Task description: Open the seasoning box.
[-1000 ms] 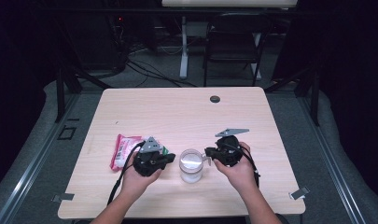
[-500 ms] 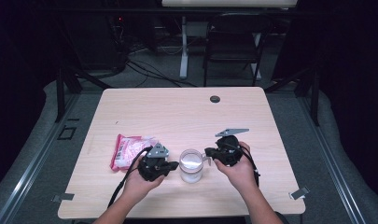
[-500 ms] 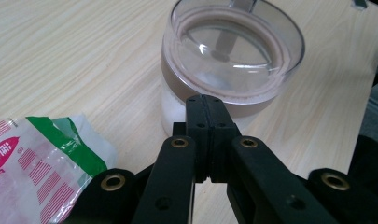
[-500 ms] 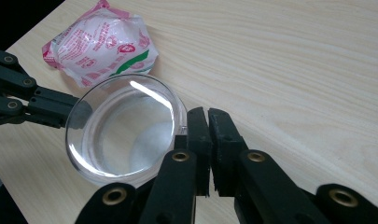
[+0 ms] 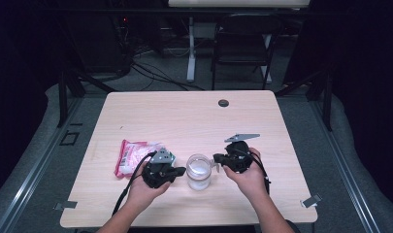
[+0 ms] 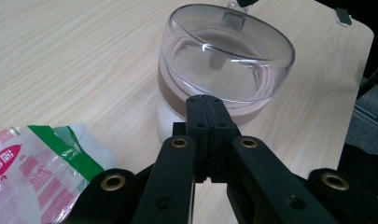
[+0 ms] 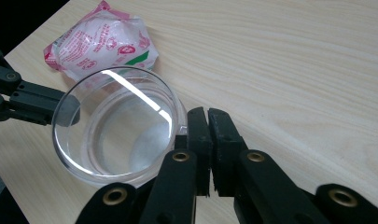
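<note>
Jar: a clear glass jar (image 5: 199, 171) stands upright and open-mouthed on the bench (image 5: 194, 116), between the two claws, with a shallow white layer at its bottom.
Handling: it looks rigid, smooth and breakable, probably slippery on the wall; the rim or upper wall seems the surest place to take hold, from both sides at once.
Left claw: the left claw (image 6: 206, 108) has its jaws pressed together on nothing, tips just short of the jar's near wall.
Right claw: the right claw (image 7: 208, 122) is likewise closed and empty, tips just beside the rim.
Packet: a soft red-and-white plastic packet (image 5: 134, 154) lies flat just beyond the left claw, away from the jar.
</note>
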Demonstrator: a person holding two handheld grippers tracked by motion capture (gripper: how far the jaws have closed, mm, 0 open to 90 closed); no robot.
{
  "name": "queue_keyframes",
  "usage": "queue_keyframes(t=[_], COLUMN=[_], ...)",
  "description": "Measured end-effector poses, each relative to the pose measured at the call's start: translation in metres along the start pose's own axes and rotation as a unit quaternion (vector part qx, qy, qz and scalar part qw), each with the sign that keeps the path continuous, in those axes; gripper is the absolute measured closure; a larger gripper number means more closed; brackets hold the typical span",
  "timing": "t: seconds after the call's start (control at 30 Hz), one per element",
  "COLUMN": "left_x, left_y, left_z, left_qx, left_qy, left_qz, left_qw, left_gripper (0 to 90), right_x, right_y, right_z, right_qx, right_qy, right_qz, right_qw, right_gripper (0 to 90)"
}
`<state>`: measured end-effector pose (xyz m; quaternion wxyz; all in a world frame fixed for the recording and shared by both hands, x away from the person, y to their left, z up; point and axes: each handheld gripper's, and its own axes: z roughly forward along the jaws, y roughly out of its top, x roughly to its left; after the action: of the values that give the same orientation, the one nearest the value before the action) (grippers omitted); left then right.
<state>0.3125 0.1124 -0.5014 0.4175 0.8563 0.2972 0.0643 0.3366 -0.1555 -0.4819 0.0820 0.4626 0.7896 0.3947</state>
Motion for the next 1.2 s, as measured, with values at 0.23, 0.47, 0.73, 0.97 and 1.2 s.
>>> queue_keyframes(t=[0.23,0.47,0.73,0.97,1.2], left_x=[-0.003,-0.002,-0.004,-0.006,-0.008], left_y=[0.003,0.009,0.022,0.029,0.035], left_z=[-0.001,-0.003,-0.005,-0.006,-0.006], left_qx=[-0.008,-0.018,-0.035,-0.044,-0.047], left_qy=[0.002,-0.005,-0.012,-0.015,-0.011], left_qz=[0.010,0.006,0.006,0.007,0.019], left_qw=[0.9999,0.9998,0.9993,0.9989,0.9986], left_gripper=[90.0,90.0,88.8,88.0,86.3], right_x=[-0.001,0.000,0.012,0.031,0.040], right_y=[-0.002,-0.005,-0.009,-0.014,-0.020], right_z=[0.000,-0.004,-0.023,-0.037,-0.034], right_qx=[-0.003,0.000,-0.017,-0.035,-0.031], right_qy=[0.000,0.005,0.041,0.050,0.027], right_qz=[0.003,0.007,-0.020,-0.053,-0.082], right_qw=[1.0000,1.0000,0.9988,0.9967,0.9958], right_gripper=[88.0,83.3,71.2,57.1,50.5])
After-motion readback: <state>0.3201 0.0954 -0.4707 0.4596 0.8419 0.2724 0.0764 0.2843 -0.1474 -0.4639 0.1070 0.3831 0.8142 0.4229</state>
